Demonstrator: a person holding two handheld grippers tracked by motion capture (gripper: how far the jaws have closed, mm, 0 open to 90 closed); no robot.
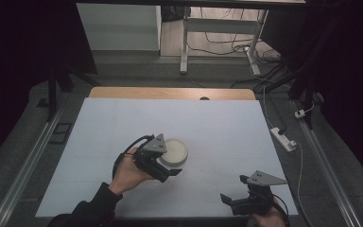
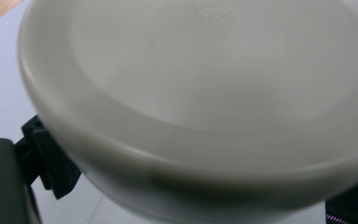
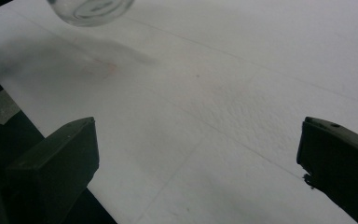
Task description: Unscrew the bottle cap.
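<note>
A round white lidded container (image 1: pixel 176 150) sits a little left of the middle of the white table cover. My left gripper (image 1: pixel 168 165) reaches it from the near-left side, a hand behind it. In the left gripper view the container (image 2: pixel 205 84) looms very close and tilted, with one black jaw against its lower wall on each side; the left gripper (image 2: pixel 198 186) is shut on it. My right gripper (image 1: pixel 234 189) stands open at the front right edge of the table, nothing between its jaws. In the right gripper view (image 3: pixel 196 158) the container's underside (image 3: pixel 91 9) shows far off, its shadow apart from it.
The white cover (image 1: pixel 217 127) spans the table, with a wooden strip (image 1: pixel 170 93) bare at the far edge. A power strip (image 1: pixel 283 138) and cables lie on the floor to the right. A desk frame (image 1: pixel 185 42) stands beyond the table.
</note>
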